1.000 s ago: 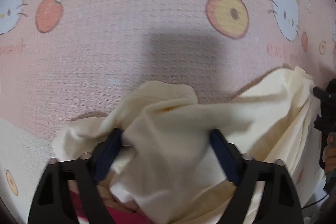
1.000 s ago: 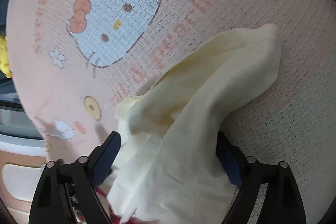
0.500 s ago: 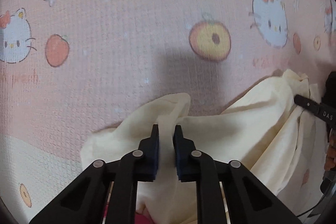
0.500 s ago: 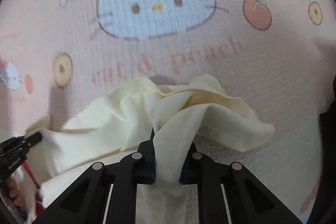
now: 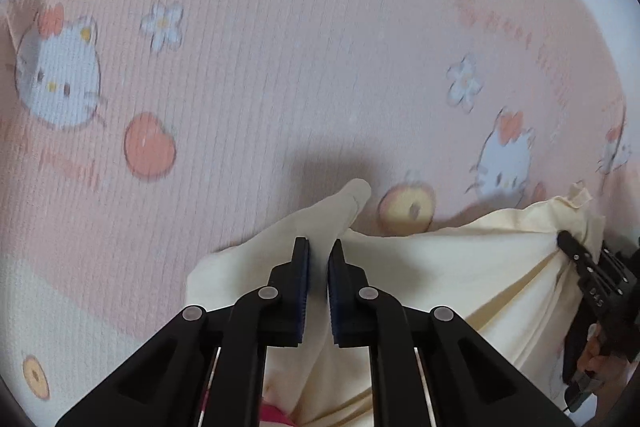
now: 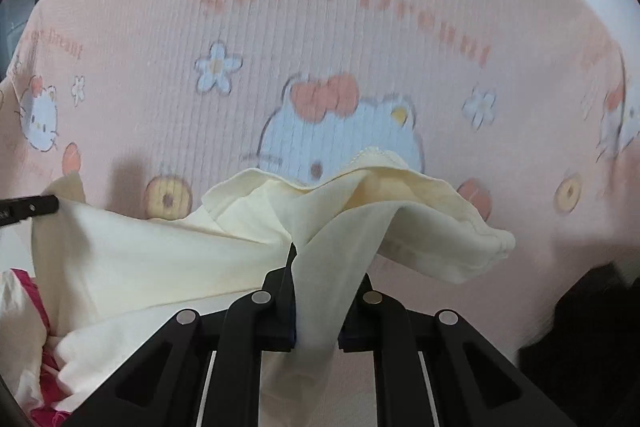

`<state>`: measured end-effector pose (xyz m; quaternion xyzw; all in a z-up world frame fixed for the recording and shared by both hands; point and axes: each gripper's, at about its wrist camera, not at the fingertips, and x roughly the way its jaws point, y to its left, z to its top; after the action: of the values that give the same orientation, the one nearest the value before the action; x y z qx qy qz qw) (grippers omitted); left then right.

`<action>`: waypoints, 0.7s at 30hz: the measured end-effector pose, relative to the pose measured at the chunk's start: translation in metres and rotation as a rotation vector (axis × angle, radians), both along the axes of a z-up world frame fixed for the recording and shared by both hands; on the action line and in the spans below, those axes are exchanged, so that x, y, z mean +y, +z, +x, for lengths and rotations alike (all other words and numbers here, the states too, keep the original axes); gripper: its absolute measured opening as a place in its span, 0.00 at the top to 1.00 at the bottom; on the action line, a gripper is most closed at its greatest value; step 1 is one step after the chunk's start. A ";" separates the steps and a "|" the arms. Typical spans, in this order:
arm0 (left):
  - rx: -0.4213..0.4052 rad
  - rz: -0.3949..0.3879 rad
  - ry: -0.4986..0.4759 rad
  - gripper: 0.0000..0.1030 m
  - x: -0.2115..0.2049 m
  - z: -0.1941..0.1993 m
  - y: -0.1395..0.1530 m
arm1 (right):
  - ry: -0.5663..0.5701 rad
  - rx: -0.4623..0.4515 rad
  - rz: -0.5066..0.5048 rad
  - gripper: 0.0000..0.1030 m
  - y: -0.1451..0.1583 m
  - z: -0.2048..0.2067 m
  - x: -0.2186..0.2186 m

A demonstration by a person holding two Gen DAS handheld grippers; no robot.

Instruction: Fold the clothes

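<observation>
Holding the cream garment [image 5: 460, 267] by two points, raised off the pink cartoon-print bedspread [image 5: 280, 67]. Left gripper [image 5: 318, 247] just closed to a narrow pinch on a ridge of cloth, with a small tongue of fabric poking out beyond the tips toward the far side. Right gripper [image 6: 330, 263] likewise just closed, pads pressing on a twisted band of the same garment that runs up between them and flares into a hemmed flap on the far right. Between the two pinches, a sagging span of cloth, with the rest draped down toward the near edge. Beneath it at near left, a glimpse of some bright pink fabric [image 6: 28, 291], apart from the job in hand.

Judged as the opening step: picking up and shaking out, not yet any fold made. Garment bunched and creased at both grips, its outline hard to read, so impossible to say whether shoulders, hem or sides are in hand.

Next, probably: draw the two hands apart to tighten the span, let the loose part hang free, then lay it flat on the open bedspread farther out. Calls for even tension and firm pinches. Otherwise a risk of the twisted band slipping at the right.
</observation>
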<state>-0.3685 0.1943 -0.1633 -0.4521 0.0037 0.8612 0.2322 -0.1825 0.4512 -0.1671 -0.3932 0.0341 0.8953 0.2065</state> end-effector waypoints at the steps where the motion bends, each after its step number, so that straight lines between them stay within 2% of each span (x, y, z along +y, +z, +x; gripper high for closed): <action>1: 0.055 -0.006 0.005 0.97 0.001 0.000 0.007 | -0.007 0.008 0.006 0.90 0.002 -0.005 0.005; 3: 0.157 -0.008 0.015 0.98 0.001 0.001 0.021 | -0.018 0.027 0.032 0.90 0.004 -0.017 0.012; 5: 0.206 0.044 0.016 0.98 -0.002 -0.002 0.036 | -0.027 0.029 0.088 0.90 0.004 -0.025 0.017; 7: 0.156 0.100 0.006 0.98 -0.003 -0.009 0.040 | -0.057 0.040 0.085 0.90 0.008 -0.024 0.027; 10: 0.107 0.183 0.018 0.98 -0.007 -0.015 0.032 | -0.090 0.037 0.007 0.89 -0.001 -0.024 0.042; 13: 0.024 0.234 0.014 0.96 -0.009 -0.014 0.022 | -0.127 -0.069 0.016 0.62 -0.016 -0.027 0.047; 14: -0.015 0.243 0.007 0.94 -0.009 -0.015 0.017 | -0.141 -0.084 0.000 0.45 -0.018 -0.024 0.049; 15: -0.057 0.244 0.003 0.92 -0.009 -0.015 0.013 | -0.155 -0.099 -0.016 0.35 -0.021 -0.022 0.051; 16: -0.100 0.244 -0.001 0.80 -0.008 -0.015 0.008 | -0.169 -0.103 -0.043 0.34 -0.022 -0.020 0.053; 17: -0.136 0.247 -0.003 0.54 -0.009 -0.015 0.005 | -0.178 -0.092 -0.096 0.34 -0.022 -0.018 0.055; 18: -0.157 0.252 0.000 0.33 -0.011 -0.014 0.004 | -0.178 -0.080 -0.163 0.34 -0.023 -0.016 0.056; 19: -0.171 0.256 0.004 0.06 -0.013 -0.012 0.002 | -0.178 -0.069 -0.230 0.33 -0.023 -0.014 0.058; 20: -0.179 0.266 0.005 0.05 -0.017 -0.009 0.001 | -0.173 -0.068 -0.266 0.33 -0.023 -0.012 0.056; 21: -0.186 0.265 0.004 0.05 -0.020 -0.006 0.000 | -0.161 -0.086 -0.251 0.33 -0.023 -0.009 0.050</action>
<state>-0.3746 0.1746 -0.1629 -0.4952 -0.1322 0.8091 0.2873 -0.1917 0.5013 -0.1898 -0.4498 0.1683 0.8470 0.2280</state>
